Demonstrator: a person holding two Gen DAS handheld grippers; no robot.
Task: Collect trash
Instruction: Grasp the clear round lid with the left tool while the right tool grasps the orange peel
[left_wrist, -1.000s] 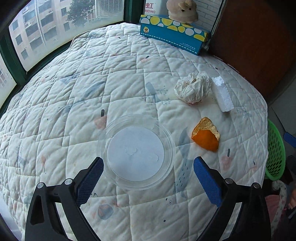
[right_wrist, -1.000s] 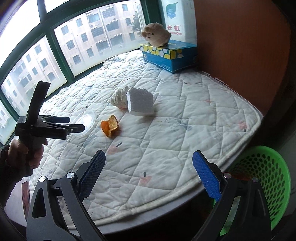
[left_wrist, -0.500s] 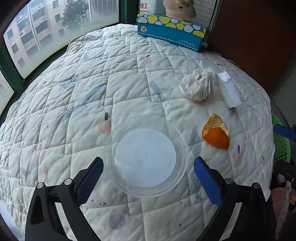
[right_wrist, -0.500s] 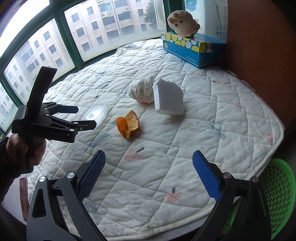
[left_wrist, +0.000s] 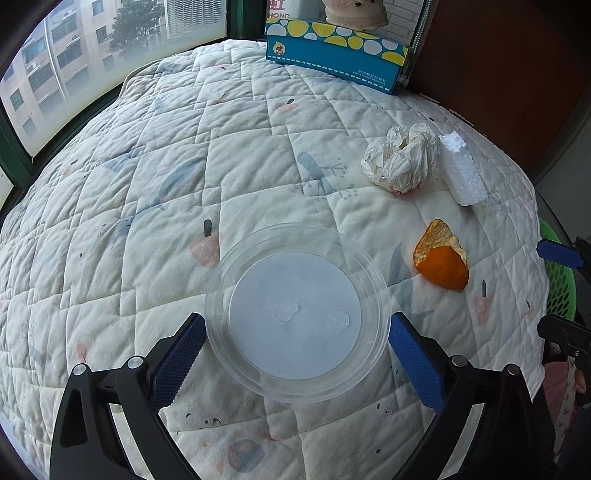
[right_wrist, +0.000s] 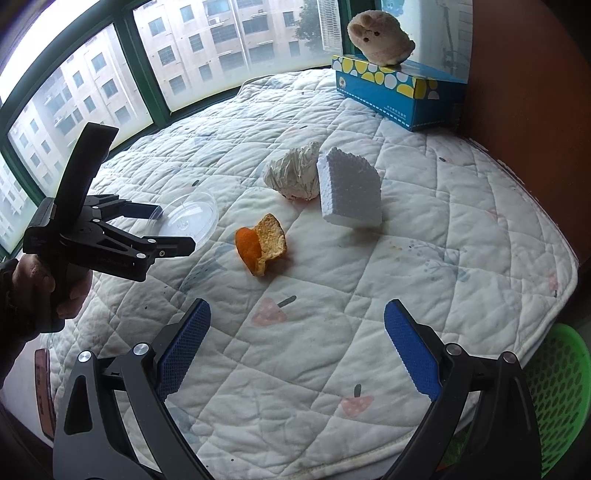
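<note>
A clear round plastic lid (left_wrist: 295, 314) lies flat on the quilt. My left gripper (left_wrist: 295, 325) is open, with a blue pad close to the lid's rim on either side. Right of the lid are an orange peel (left_wrist: 441, 264), a crumpled paper ball (left_wrist: 400, 160) and a white foam block (left_wrist: 461, 170). In the right wrist view, my right gripper (right_wrist: 295, 310) is open and empty above the quilt. It is short of the peel (right_wrist: 260, 245), the foam block (right_wrist: 349, 192) and the paper ball (right_wrist: 293, 173). The left gripper (right_wrist: 175, 227) shows at the lid (right_wrist: 190, 218).
A green mesh basket (right_wrist: 557, 387) sits below the quilt's right edge. A blue tissue box (right_wrist: 395, 96) with a plush toy (right_wrist: 380, 37) on it stands at the far end beside a brown panel. Windows run along the left. A hand (right_wrist: 37, 280) holds the left gripper.
My left gripper has moved forward, so the lid now sits between its pads. My right gripper has come in over the quilt, closer to the peel.
</note>
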